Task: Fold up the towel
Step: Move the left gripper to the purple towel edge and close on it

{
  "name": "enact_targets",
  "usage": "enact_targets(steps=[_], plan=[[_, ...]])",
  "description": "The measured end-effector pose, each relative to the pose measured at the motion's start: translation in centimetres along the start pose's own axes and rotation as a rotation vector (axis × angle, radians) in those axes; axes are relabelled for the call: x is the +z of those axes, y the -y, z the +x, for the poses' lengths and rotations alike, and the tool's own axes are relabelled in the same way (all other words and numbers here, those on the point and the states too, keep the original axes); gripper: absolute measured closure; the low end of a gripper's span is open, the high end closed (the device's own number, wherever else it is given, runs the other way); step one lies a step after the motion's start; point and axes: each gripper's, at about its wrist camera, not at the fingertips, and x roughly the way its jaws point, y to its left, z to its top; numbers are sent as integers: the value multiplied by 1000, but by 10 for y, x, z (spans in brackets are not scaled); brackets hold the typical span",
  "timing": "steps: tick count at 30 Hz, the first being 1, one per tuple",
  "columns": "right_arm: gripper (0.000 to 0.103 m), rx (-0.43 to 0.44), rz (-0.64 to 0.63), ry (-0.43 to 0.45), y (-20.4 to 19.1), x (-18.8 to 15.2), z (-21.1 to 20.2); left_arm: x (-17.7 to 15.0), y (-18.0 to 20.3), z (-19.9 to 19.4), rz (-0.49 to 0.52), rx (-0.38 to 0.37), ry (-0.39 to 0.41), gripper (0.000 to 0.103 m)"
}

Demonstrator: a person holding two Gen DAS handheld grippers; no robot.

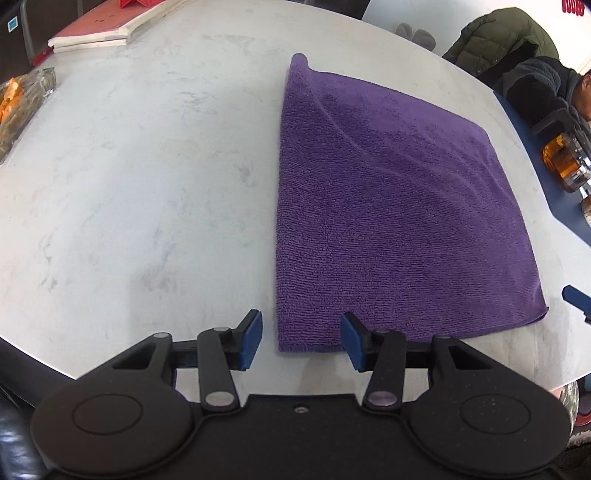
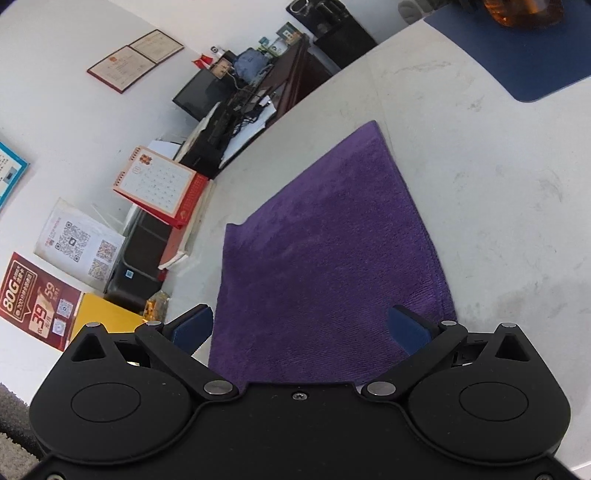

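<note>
Purple towel (image 1: 384, 206) lying flat on a pale marbled tabletop (image 1: 140, 177), already doubled over, with the rounded fold running along its 9 o'clock side in the left wrist view and a slight curl at the far corner near 12 o'clock. Wide bare stretch of tabletop from 7 to 11 o'clock of the towel. Toward 2 o'clock, a blue mat (image 1: 535, 155) bearing a glass of amber liquid (image 1: 561, 162), close to the towel's right edge. At 10 o'clock, far off, a stack of papers (image 1: 96, 31) and a glass dish (image 1: 29, 96) at the rim.

Left gripper (image 1: 301, 341) tilted steeply downward over the towel's near corner, jaws partly open, one blue pad over bare tabletop, the other over cloth, nothing held. Right gripper (image 2: 301, 328) angled lower over the towel (image 2: 325, 266) from another side, jaws spread wide and empty, straddling the near edge.

Whether any pad touches the cloth, hard to tell. Towel's nearest edge hidden behind the right gripper body. Seated person (image 1: 543, 92) cut off at 2 o'clock.
</note>
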Motion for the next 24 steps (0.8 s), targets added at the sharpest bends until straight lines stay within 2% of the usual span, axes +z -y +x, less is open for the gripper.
enact_targets(steps=[3,6,10,13,16,18,20,24], plan=[[0,-49,-59,-44,-4,8,10,2,6,2,3,19,-15,47],[0,-67,-94,-108,-5,16,20,2,19,7,32,70,-43,41],[0,-51,-133,-116,-9,24,23,-2,33,11,68,109,-62,37],[0,-15,-149,-110,-13,30,20,-1,30,10,42,85,-56,37],[0,92,-129,-111,-11,34,17,1,24,8,-1,59,-46,37],[0,122,-110,-115,-10,34,16,3,21,7,-34,36,-42,37],[0,96,-110,-119,-9,35,13,3,20,5,-53,32,-39,37],[0,-80,-237,-102,-20,34,11,6,24,4,-46,43,-41,40]])
